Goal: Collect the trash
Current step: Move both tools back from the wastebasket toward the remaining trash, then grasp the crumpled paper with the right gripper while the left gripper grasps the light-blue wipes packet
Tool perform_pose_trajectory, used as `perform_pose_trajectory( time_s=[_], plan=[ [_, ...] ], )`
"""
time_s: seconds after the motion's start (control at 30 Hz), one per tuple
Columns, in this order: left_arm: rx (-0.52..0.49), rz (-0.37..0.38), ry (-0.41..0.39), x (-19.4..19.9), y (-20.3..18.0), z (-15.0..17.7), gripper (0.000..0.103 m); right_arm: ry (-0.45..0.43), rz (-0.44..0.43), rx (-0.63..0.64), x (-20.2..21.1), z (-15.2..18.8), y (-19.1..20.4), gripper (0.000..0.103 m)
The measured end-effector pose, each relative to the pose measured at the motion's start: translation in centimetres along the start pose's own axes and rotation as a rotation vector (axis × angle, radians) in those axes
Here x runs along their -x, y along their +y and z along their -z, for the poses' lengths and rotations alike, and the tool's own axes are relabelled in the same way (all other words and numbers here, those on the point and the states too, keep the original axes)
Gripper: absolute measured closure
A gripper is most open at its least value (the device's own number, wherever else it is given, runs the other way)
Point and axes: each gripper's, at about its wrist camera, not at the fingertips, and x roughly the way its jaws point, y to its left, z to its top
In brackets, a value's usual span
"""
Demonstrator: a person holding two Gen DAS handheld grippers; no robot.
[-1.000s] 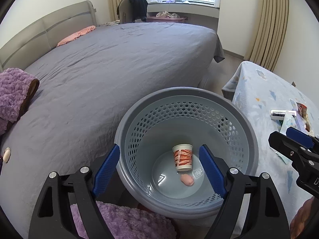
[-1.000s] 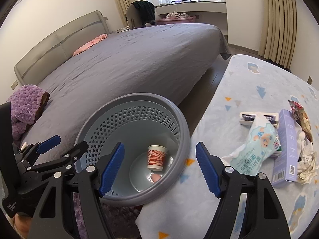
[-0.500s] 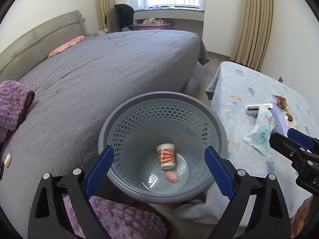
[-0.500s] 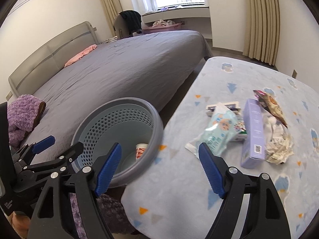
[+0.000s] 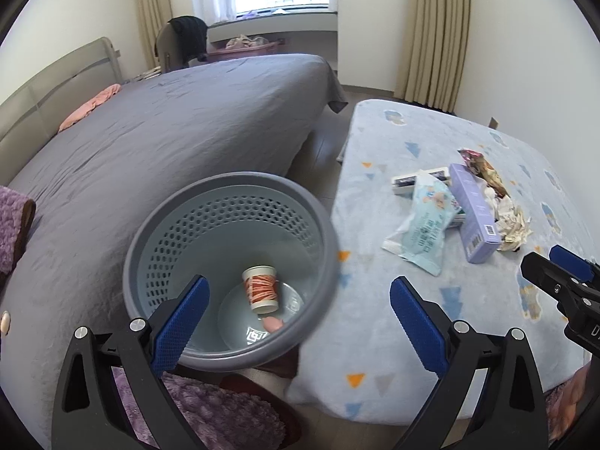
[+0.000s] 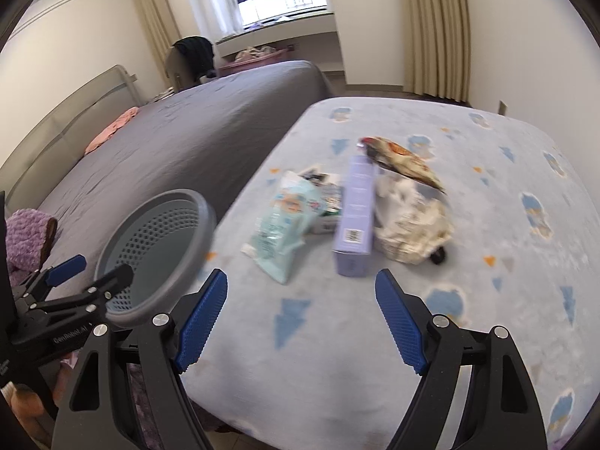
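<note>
Inside one basket lies one cup; both grippers' jaws spread, empty.

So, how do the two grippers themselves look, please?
The left gripper and right gripper look alike: black angular frames, silver screw heads at the joints, and flat blue ribbed pads on the fingers. The left gripper's body carries white lettering, seen from the right wrist camera.

Left gripper: jaws wide apart, empty, above the basket's near rim.
Basket: grey, perforated, between bed and surface.
Inside basket: paper cup on its side, small pink scrap just beside it.
Surface: wipes pack, purple box, crumpled paper, snack wrapper clustered together.
Right gripper: at right edge.
</note>
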Motion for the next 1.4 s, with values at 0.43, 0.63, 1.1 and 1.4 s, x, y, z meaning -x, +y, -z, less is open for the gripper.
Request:
perform_pose_trajectory(
  time_s=[0.43, 0.63, 1.1, 1.4],
  plan=[
    [-0.052, 0.035, 0.023, -1.4, -5.9, -0.8, 0.007, 0.036, 0.08, -0.118, -0.3, 0.9, -8.7, 0.024],
    [-0.05, 0.035, 0.033, -2.4, -7.0, -1.1, 0.007, 0.063, 0.081, -0.122, -2.0, 0.4, -10.2, 0.024],
    [-0.054, 0.028, 0.055, -4.2, -7.7, -1.4, 0.007, 0.078, 0.082, -0.069, -6.1, -2.7, -10.7, 0.024],
    [-0.052, 0.029, 0.067, -4.9, -7.5, -1.3, 0.007, 0.103, 0.123, -0.019, -9.4, -3.4, -10.1, 0.025]
  ],
)
